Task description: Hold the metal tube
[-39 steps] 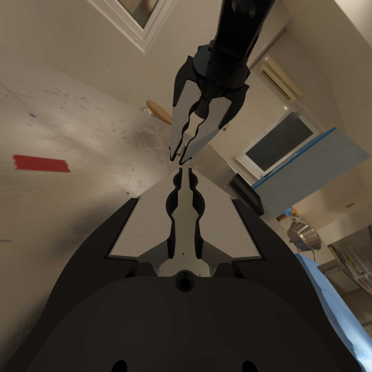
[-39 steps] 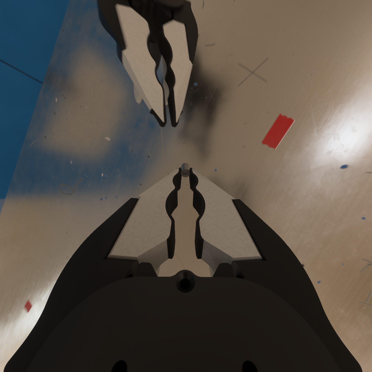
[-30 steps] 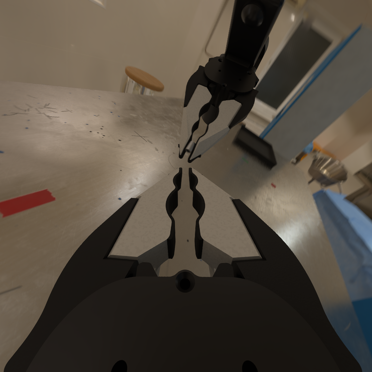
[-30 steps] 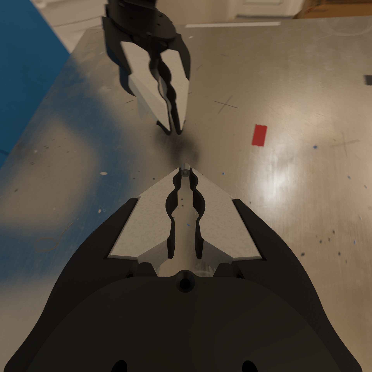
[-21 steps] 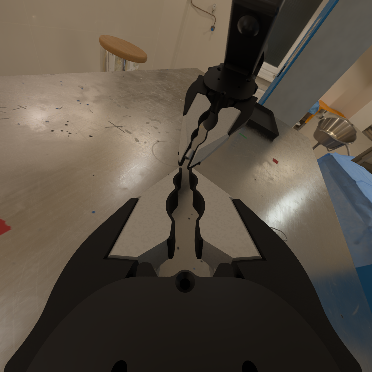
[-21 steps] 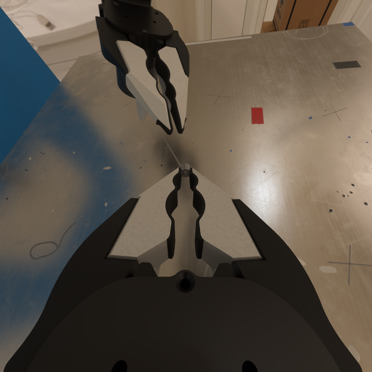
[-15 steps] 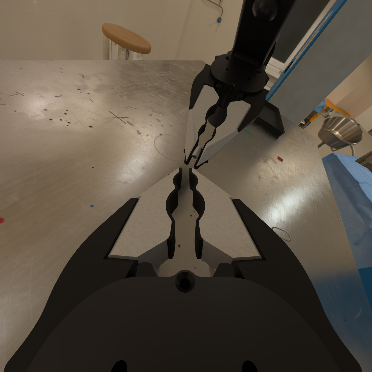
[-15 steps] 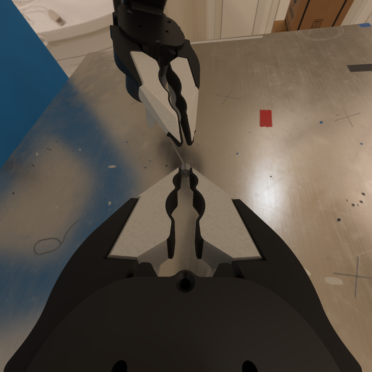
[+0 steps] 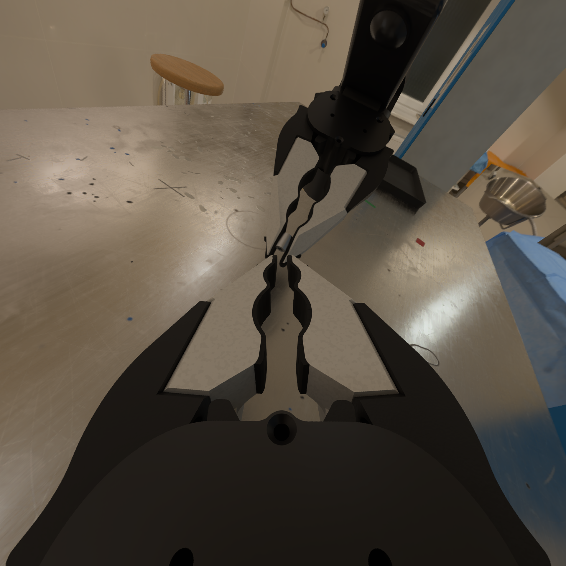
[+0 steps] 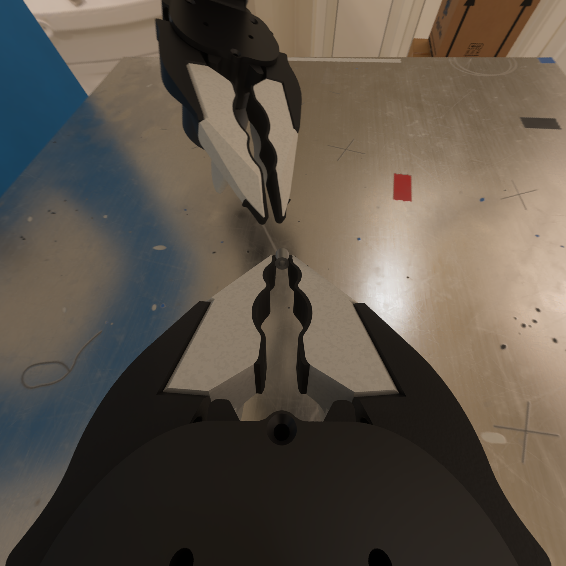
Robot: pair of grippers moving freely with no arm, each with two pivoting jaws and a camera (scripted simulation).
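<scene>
A small metal tube [image 10: 281, 261] sits pinched between the fingertips of my right gripper [image 10: 281, 262], seen end-on. In the left wrist view the tube [image 9: 283, 245] shows in the right gripper [image 9: 277, 255], which hangs down above the steel table [image 9: 122, 245]. My left gripper [image 9: 281, 260] is shut, its tips almost touching the right gripper's tips. In the right wrist view the left gripper [image 10: 271, 219] points at the tube. A thin pale wire [image 10: 270, 235] runs from its tips to the tube's mouth.
A red tape strip [image 10: 402, 186] and a black patch [image 10: 540, 123] lie on the table. A black tray [image 9: 401, 186] stands at the far edge. A blue cloth [image 9: 533, 306], a steel bowl [image 9: 511, 199] and a wooden stool [image 9: 186, 73] stand off the table.
Both views have swung from steeply tilted to level over the table. The two grippers have come closer, tip to tip. The right gripper has kept the tube.
</scene>
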